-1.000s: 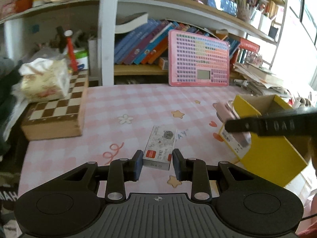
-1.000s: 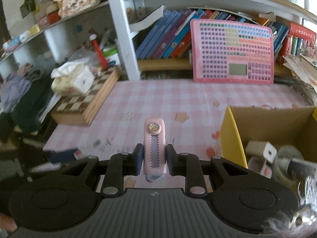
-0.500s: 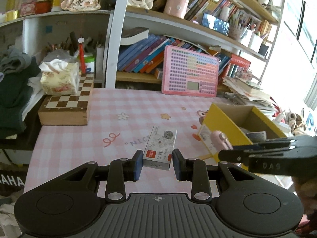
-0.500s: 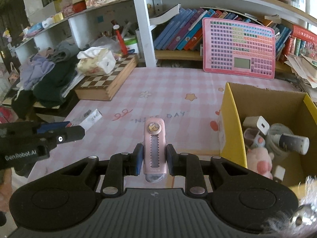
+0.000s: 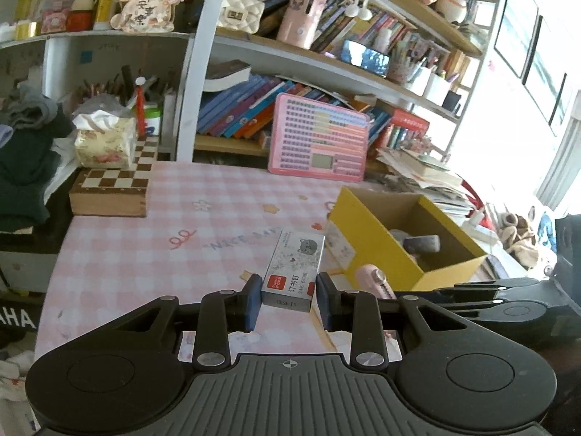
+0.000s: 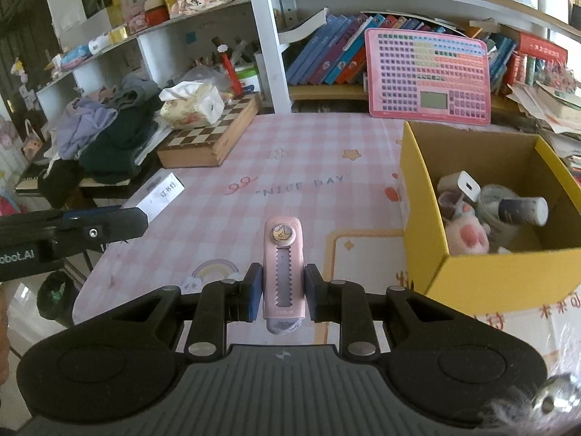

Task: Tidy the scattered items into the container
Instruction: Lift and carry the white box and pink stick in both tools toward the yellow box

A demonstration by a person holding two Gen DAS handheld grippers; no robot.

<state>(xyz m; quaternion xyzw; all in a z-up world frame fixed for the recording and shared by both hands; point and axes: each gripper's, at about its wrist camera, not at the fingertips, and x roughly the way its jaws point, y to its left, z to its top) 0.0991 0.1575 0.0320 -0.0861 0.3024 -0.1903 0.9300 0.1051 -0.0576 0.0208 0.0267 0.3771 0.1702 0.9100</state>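
Both grippers have lifted back from the table since a second ago, and the yellow box (image 6: 428, 225) now sits lower and to the right in both views. Left gripper (image 5: 288, 299) has its jaws pinching a staple box (image 5: 292, 272); right gripper (image 6: 281, 292) has its jaws pinching a pink cutter (image 6: 283, 272). Both items hang above the table (image 6: 290, 152), short of the box. Carrying appears to be the step in hand; next, each load likely must cross the near yellow wall and be let go over the room left beside the plush (image 6: 466, 234) and bottle (image 6: 523, 210).
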